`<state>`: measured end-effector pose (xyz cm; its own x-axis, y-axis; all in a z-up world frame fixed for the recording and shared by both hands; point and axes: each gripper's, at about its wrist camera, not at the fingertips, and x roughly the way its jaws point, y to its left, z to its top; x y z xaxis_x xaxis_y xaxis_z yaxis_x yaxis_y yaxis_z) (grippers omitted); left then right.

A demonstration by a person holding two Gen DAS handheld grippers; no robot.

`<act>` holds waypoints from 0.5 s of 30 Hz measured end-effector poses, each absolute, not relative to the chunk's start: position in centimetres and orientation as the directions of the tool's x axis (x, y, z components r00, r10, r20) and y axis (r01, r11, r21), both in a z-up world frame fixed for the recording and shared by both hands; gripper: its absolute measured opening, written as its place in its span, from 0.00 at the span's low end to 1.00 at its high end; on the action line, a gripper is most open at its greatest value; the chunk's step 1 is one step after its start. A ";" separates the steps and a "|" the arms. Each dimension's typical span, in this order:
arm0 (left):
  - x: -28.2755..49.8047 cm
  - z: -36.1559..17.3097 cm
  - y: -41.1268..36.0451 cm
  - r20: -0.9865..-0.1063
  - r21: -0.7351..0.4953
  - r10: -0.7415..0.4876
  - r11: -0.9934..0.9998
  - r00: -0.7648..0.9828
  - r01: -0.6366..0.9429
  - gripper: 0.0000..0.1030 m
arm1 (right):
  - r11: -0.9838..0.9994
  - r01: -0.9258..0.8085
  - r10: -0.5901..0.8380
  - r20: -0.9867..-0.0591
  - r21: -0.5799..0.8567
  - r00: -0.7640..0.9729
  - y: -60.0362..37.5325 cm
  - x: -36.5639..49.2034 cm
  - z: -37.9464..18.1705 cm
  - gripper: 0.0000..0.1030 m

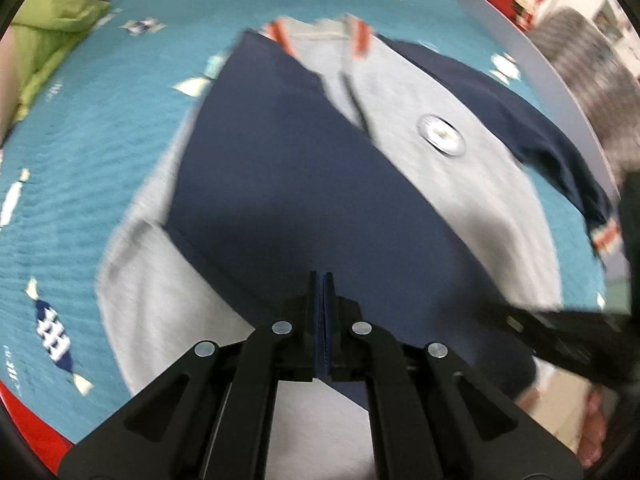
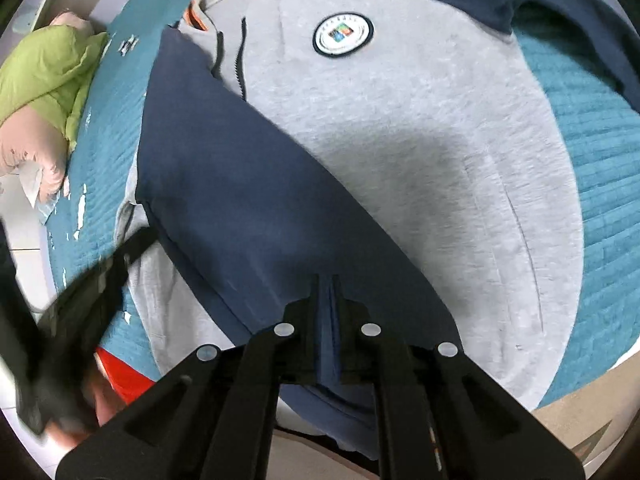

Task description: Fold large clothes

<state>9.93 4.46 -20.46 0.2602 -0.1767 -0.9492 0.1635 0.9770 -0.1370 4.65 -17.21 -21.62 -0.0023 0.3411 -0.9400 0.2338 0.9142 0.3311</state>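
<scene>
Grey sweatshirt (image 2: 400,152) w/ navy sleeves lies front-up on teal bedspread (image 2: 592,184), round badge (image 2: 343,35) on chest, short zip + orange-trimmed collar at top. One navy sleeve (image 2: 240,208) folded diagonally across the body. Right gripper (image 2: 329,280) jaws nearly closed, pinching navy fabric at sleeve's lower end. Left gripper (image 1: 322,276) jaws pressed together w/ thin blue edge of fabric between them, over same sleeve. Green pillow (image 2: 48,72) near bed edge, well apart from sweatshirt.
</scene>
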 end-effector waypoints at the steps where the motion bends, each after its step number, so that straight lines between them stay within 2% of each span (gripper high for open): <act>1: 9.4 -20.7 3.7 -0.950 -0.150 -0.191 0.973 0.247 0.175 0.02 | 0.917 0.235 0.332 -0.943 0.321 -0.008 -17.4 4.8 -21.7 0.06; 3: 8.7 -21.8 2.3 -0.959 -0.129 -0.172 0.972 0.224 0.194 0.02 | 0.917 0.246 0.334 -0.942 0.314 -0.042 -17.3 4.9 -23.7 0.05; 4: 8.5 -23.1 1.7 -0.969 -0.111 -0.150 0.974 0.198 0.196 0.02 | 0.915 0.258 0.333 -0.942 0.311 -0.047 -17.4 4.8 -24.4 0.02; 7: 7.9 -25.6 0.6 -0.980 -0.078 -0.110 0.978 0.164 0.191 0.01 | 0.904 0.266 0.357 -0.934 0.335 -0.034 -17.8 4.7 -24.5 0.00; 10: 7.7 -24.9 0.2 -0.977 -0.055 -0.093 0.979 0.193 0.196 0.02 | 0.892 0.271 0.381 -0.924 0.361 -0.024 -18.3 4.5 -24.0 0.01; 11: 7.7 -24.8 0.1 -0.976 -0.056 -0.094 0.980 0.195 0.191 0.02 | 0.886 0.268 0.396 -0.918 0.378 -0.014 -18.4 4.4 -23.7 0.06; 15: 7.2 -22.3 -0.7 -0.955 -0.028 -0.089 0.977 0.282 0.213 0.03 | 0.872 0.248 0.420 -0.906 0.421 0.059 -19.6 4.1 -21.7 0.06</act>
